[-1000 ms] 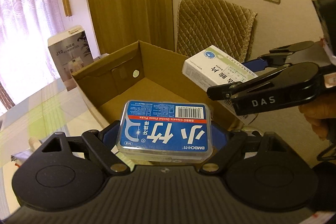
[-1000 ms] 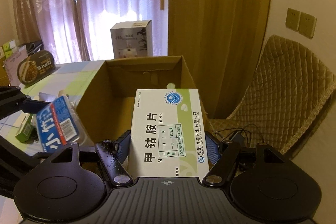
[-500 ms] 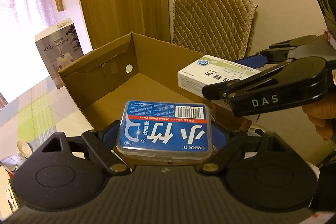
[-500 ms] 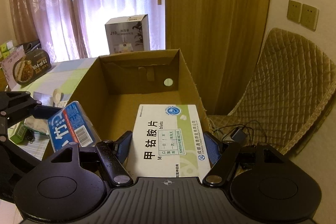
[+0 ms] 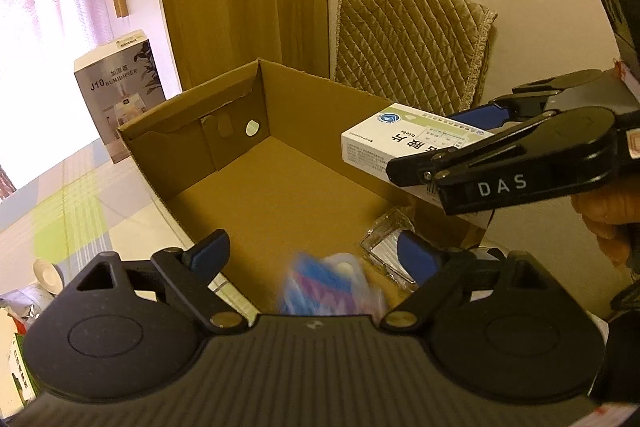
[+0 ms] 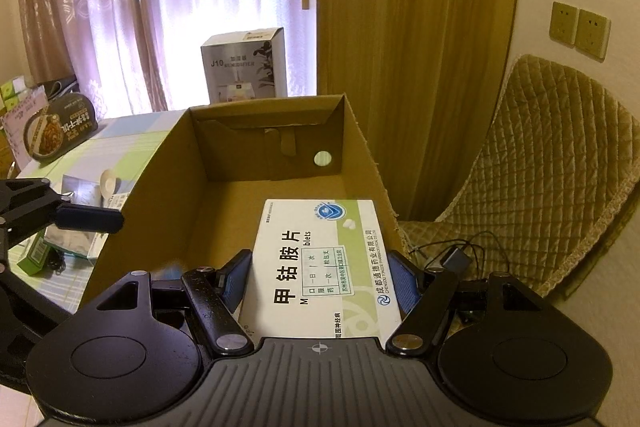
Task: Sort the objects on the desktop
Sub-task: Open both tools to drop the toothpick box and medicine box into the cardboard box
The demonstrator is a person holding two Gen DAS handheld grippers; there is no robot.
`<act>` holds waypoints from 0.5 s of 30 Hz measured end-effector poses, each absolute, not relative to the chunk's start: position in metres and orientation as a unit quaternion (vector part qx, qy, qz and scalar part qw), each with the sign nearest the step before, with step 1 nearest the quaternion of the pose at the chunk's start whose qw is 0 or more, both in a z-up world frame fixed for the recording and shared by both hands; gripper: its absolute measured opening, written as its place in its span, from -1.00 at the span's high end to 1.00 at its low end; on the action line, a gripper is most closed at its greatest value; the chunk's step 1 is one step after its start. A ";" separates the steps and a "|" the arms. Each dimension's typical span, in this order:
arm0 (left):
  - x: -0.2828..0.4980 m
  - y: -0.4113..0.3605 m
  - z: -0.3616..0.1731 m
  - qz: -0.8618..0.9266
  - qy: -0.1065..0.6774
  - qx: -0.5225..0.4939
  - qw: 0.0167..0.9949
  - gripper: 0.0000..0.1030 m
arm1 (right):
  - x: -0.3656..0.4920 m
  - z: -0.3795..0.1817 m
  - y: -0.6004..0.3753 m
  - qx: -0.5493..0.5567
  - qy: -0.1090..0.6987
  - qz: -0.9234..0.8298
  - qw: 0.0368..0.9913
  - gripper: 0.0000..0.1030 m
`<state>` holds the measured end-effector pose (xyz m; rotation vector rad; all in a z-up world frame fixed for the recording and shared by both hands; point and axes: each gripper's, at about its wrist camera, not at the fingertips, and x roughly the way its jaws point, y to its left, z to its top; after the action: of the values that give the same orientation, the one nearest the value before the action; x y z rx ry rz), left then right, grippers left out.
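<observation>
Our left gripper (image 5: 314, 259) hangs over the near end of the cardboard box (image 5: 280, 195) with its blue-padded fingers (image 5: 210, 251) spread wide and nothing between them. Just below that gap we catch the blue floss case (image 5: 330, 287), a smear of blue and white, too blurred to read, and we cannot tell whether it is touching the box floor. Right of it, close under our right-hand finger, a clear plastic packet (image 5: 386, 247) lies on the cardboard.

Our right gripper (image 6: 320, 283) is clamped on the white and green medicine box (image 6: 320, 267), pads pressed against both long sides, the printed face up. From the left wrist view we see that same medicine box (image 5: 404, 147) held level above the right wall of the cardboard box, out ahead and to the right of our left gripper, with the right gripper (image 5: 460, 157) and a hand (image 5: 608, 219) behind it.

Ahead of the right gripper the cardboard box (image 6: 280, 163) lies open, its far wall carrying a small round sticker (image 6: 322, 159). To the left of it we see one open finger of the left gripper (image 6: 86, 219) reaching toward the box wall. Beyond the cardboard box stands a humidifier carton (image 6: 244, 67) on the table (image 6: 120, 147); a quilted chair (image 6: 552, 167) sits off to the right.
</observation>
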<state>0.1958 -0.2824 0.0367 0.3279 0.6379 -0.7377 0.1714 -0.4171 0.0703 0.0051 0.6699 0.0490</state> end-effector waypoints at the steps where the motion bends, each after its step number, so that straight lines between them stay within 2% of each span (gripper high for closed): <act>1: 0.194 -0.281 0.037 -0.352 0.304 0.156 0.871 -0.71 | 0.172 0.070 -0.417 0.003 0.329 0.025 0.944 -0.32; 15: 0.178 -0.255 0.041 -0.337 0.309 0.134 0.879 -0.71 | 0.177 0.068 -0.405 0.001 0.329 0.036 0.944 -0.32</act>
<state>0.1776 -0.2554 0.0408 0.2791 0.6447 -0.7027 0.1773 -0.4052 0.0679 0.0025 0.6704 0.0742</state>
